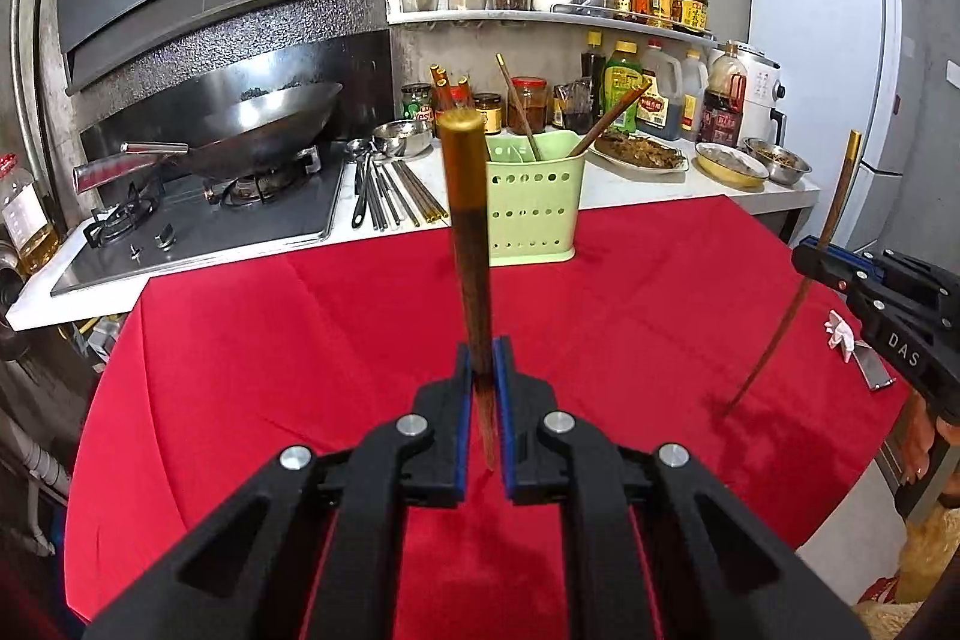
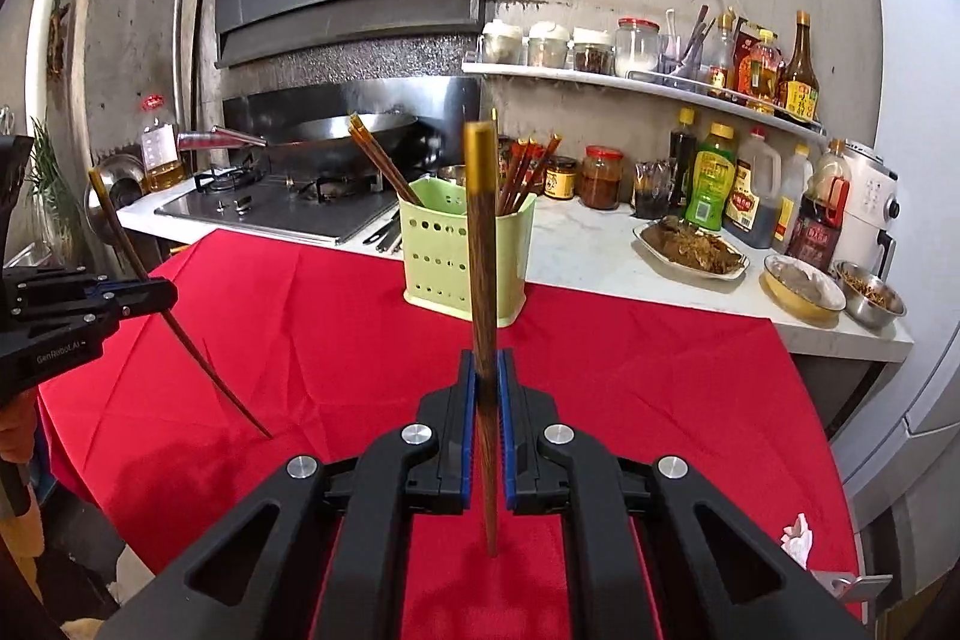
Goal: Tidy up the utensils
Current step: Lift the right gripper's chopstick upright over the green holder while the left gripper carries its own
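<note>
My left gripper [image 1: 483, 358] is shut on a brown chopstick [image 1: 469, 232] with a gold top, held upright above the red tablecloth [image 1: 300, 340]. My right gripper [image 2: 486, 370] is shut on a like chopstick [image 2: 483, 244], also upright. Each gripper shows in the other's view: the right gripper [image 1: 807, 259] at the right edge with its chopstick [image 1: 834, 220], the left gripper [image 2: 162, 293] at the left edge with its chopstick [image 2: 120, 226]. A green perforated utensil holder [image 1: 531, 205], also in the right wrist view [image 2: 462, 250], stands at the table's far edge and holds several chopsticks.
Behind the table runs a white counter [image 1: 600, 196] with a gas stove and wok [image 1: 264, 130], loose metal utensils and chopsticks [image 1: 390, 193], dishes of food [image 1: 639, 154], sauce bottles and a white fridge [image 1: 822, 40]. A crumpled tissue [image 1: 840, 331] lies at the table's right.
</note>
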`<state>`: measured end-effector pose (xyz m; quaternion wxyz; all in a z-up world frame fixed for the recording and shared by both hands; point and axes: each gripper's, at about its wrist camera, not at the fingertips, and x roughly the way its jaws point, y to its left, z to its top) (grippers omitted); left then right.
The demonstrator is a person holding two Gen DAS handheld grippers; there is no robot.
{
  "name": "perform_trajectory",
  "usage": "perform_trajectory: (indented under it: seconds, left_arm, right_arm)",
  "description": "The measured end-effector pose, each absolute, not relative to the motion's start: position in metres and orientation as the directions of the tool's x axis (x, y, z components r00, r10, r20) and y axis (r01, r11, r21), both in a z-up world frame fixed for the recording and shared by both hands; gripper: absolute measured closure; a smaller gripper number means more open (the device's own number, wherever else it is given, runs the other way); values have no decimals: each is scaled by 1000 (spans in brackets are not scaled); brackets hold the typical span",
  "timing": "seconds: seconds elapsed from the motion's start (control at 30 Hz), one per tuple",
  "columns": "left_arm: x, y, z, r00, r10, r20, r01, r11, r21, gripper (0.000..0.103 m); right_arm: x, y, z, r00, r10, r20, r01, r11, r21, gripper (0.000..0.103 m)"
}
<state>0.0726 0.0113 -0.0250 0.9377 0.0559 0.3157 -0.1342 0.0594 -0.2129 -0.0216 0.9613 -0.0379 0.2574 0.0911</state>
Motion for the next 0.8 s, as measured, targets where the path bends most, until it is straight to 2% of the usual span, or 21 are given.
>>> perform_trajectory:
  seconds: [0.2,0.4,0.63,0.8]
  left_arm:
    - [68,10,-7,798,-252,-547,304,953,4,96]
    - [73,-3,-26,762,-301,-573,341,939,-39,96]
    - [73,-3,-40,754,-279,-594,324,945,-32,96]
    - [82,-7,-32,765,-277,-582,330,944,-14,96]
  right_arm:
    - [61,-217,-6,881,179,-438,-201,980,-5,96]
    - [67,-211,-21,860,203,-469,-224,974,11,96]
    - [63,-208,-29,866,179,-467,-219,975,-33,96]
    - [70,-205,-20,871,186,-455,-230,972,-43,96]
